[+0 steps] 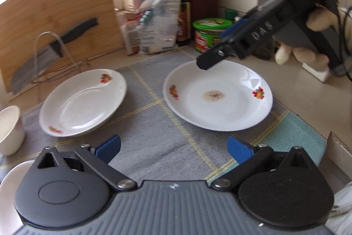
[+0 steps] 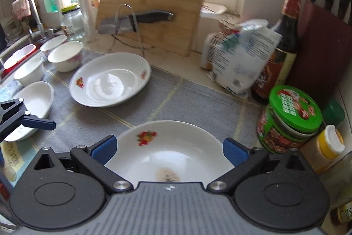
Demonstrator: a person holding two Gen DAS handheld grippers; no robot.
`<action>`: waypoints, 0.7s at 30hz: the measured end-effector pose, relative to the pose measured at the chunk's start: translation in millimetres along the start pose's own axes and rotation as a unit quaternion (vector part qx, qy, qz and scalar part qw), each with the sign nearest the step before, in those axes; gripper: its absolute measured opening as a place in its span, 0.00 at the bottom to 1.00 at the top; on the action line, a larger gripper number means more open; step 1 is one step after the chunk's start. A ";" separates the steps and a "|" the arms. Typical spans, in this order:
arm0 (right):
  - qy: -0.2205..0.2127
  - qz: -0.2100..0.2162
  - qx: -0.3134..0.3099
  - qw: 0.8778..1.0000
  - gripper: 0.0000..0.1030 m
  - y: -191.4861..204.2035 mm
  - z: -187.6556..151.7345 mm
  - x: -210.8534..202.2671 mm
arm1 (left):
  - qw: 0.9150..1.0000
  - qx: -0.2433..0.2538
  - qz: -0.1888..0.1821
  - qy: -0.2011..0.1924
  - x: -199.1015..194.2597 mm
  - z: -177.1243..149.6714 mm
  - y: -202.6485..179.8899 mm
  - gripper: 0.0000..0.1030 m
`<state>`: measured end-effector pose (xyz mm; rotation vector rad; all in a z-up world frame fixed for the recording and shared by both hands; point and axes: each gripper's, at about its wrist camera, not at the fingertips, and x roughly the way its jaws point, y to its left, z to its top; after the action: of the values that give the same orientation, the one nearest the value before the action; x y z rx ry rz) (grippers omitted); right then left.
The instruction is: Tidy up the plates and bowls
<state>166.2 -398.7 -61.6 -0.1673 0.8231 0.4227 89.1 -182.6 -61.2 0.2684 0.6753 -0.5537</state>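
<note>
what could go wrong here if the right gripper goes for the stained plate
1. The right gripper hangs open over the stained plate; a pinch on its thin sloped rim could slip, and the glazed plate may skid on the grey mat.
2. The green-lidded jar and soy sauce bottle stand close on that side, so a wide swing might knock them.
3. The other plate sits tilted, so stacking onto it may wobble.

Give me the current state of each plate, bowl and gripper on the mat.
Stained plate: flat on the mat, brown mark in its centre, ungripped.
Clean plate: on the mat, apart from the stained one.
Oval dish: on the mat's left edge, empty.
Bowls: upright, grouped by the sink, unstacked.
Left gripper: open, holding nothing.
Right gripper: open, over the stained plate.
</note>
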 end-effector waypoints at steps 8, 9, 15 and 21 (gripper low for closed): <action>-0.027 0.012 0.002 1.000 1.00 68.0 -0.6 -5.1 | 0.999 -0.017 0.023 -0.018 -46.2 -20.7 25.0 0.99; -0.025 0.013 0.006 1.000 1.00 76.4 0.4 -3.8 | 0.999 -0.014 0.024 -0.019 -50.9 -24.4 27.3 0.99; -0.020 0.020 0.031 0.999 1.00 124.2 4.7 3.8 | 0.999 -0.008 0.029 -0.011 -77.2 -47.8 48.9 0.99; -0.004 0.032 0.057 0.998 1.00 166.1 3.3 17.2 | 0.999 -0.013 0.031 -0.011 -97.3 -70.3 77.2 0.99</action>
<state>107.8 -242.5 -69.1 -0.0321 0.8435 0.4355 33.7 -51.9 -46.0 0.2582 0.6500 -0.4884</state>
